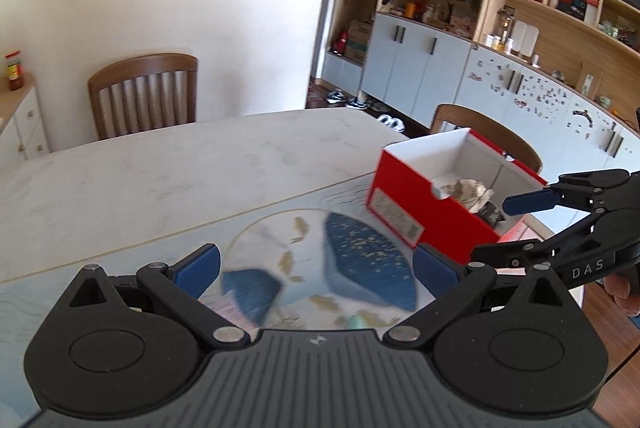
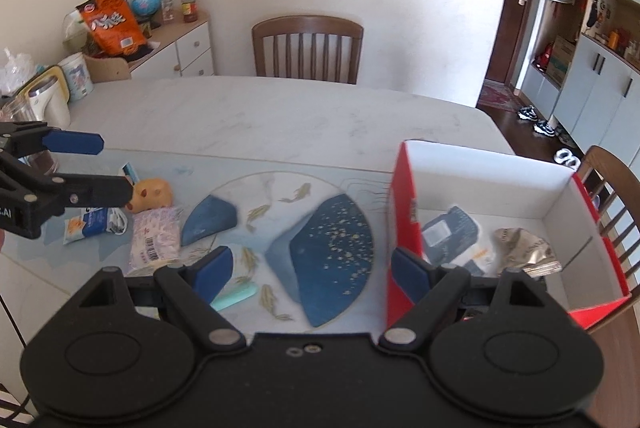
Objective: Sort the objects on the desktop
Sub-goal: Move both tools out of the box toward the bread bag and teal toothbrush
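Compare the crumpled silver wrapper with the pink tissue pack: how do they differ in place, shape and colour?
The crumpled silver wrapper lies inside the red box; the pink tissue pack lies on the mat outside it. The wrapper is scrunched and shiny; the pack is flat, soft-looking and patterned, with a barcode. Both lie untouched by either gripper.

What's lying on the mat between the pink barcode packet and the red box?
In the right wrist view, only the mint-green bar lies between the pink barcode packet and the red box; otherwise just the mat's printed fish picture.
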`<state>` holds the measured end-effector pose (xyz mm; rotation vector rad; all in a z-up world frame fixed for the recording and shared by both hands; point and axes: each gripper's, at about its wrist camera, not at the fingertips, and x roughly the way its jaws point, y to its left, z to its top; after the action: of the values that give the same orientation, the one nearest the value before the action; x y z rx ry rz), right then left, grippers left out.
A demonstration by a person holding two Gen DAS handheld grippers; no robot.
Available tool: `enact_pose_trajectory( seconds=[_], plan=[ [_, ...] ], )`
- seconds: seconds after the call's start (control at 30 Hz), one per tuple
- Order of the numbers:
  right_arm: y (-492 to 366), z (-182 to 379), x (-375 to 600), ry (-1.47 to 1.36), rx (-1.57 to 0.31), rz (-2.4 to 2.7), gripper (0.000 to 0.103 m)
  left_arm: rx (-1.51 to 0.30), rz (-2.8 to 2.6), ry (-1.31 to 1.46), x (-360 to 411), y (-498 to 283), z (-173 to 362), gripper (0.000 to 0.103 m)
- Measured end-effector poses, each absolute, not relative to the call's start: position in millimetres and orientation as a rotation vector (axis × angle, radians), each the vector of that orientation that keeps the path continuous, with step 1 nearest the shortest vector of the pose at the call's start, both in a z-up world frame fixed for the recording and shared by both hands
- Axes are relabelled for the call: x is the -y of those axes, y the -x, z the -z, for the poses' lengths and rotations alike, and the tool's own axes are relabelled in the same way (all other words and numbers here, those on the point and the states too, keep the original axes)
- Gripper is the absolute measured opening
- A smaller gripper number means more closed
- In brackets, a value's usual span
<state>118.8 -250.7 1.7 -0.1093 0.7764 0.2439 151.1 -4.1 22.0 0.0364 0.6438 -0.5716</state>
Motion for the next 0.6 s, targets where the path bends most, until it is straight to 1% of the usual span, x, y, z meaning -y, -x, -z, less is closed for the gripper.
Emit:
enact_pose_trajectory(
  seconds=[0.23, 0.6],
  plan=[
    [-126, 14, 232, 0.125, -0.787, -0.259, 0.087, -0.635, 0.552, -0.049, -15, -150, -3, 0.103],
    [-138, 40, 207, 0.152, -0.790, -0.284, 0.087, -0.621, 0.629, -0.129, -18, -154, 36, 0.103]
  ],
)
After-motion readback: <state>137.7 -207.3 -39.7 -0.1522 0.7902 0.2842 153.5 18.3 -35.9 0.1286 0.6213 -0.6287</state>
